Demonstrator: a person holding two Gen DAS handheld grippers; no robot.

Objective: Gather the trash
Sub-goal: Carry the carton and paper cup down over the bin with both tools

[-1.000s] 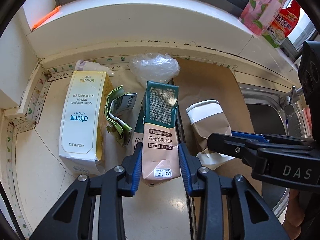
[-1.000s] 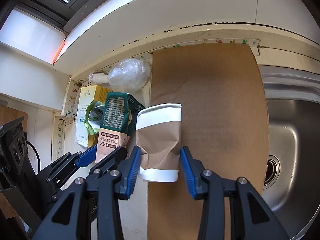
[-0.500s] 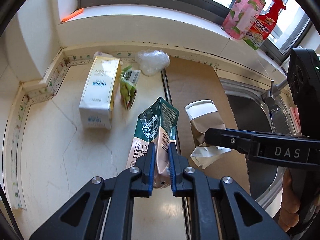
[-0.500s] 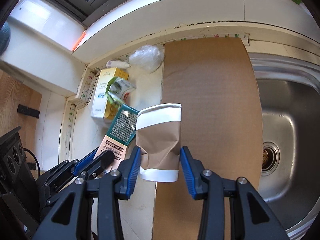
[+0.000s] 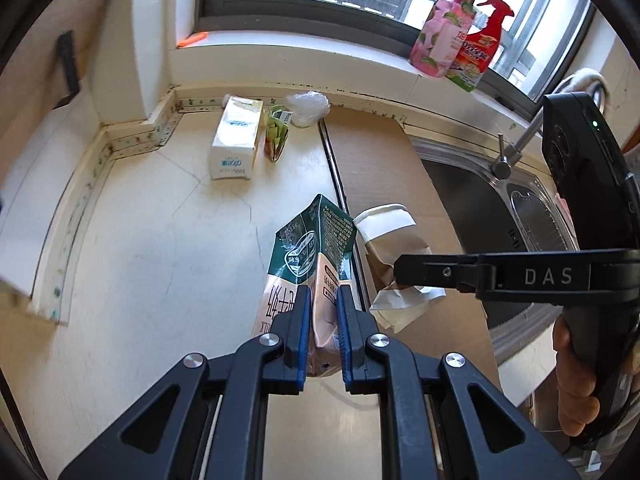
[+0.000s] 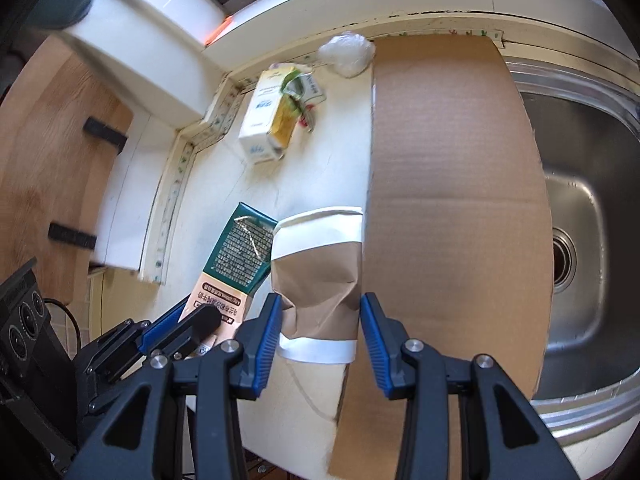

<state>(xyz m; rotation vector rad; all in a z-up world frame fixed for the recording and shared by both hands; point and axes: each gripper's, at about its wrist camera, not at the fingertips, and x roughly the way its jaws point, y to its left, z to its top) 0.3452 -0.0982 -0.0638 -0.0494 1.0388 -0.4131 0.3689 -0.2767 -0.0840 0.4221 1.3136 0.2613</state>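
Observation:
My left gripper (image 5: pixel 322 330) is shut on a green and pink milk carton (image 5: pixel 310 264) and holds it above the cream countertop (image 5: pixel 160 264). My right gripper (image 6: pixel 320 330) is shut on a crushed brown and white paper cup (image 6: pixel 320 280), held just right of the carton (image 6: pixel 236 264). The cup also shows in the left wrist view (image 5: pixel 394 248). At the back of the counter lie a white box (image 5: pixel 237 142), a green crumpled wrapper (image 5: pixel 276 136) and a clear plastic bag (image 5: pixel 306 106).
A brown cardboard sheet (image 6: pixel 452 184) covers the counter beside the steel sink (image 6: pixel 580 232). A tap (image 5: pixel 508 156) stands at the sink. A pink soap bottle (image 5: pixel 440 44) and a red spray bottle (image 5: pixel 476 56) stand on the windowsill.
Both grippers have pulled back and up from the back of the counter, carrying the carton and the cup. The left jaws closed tight on the carton.

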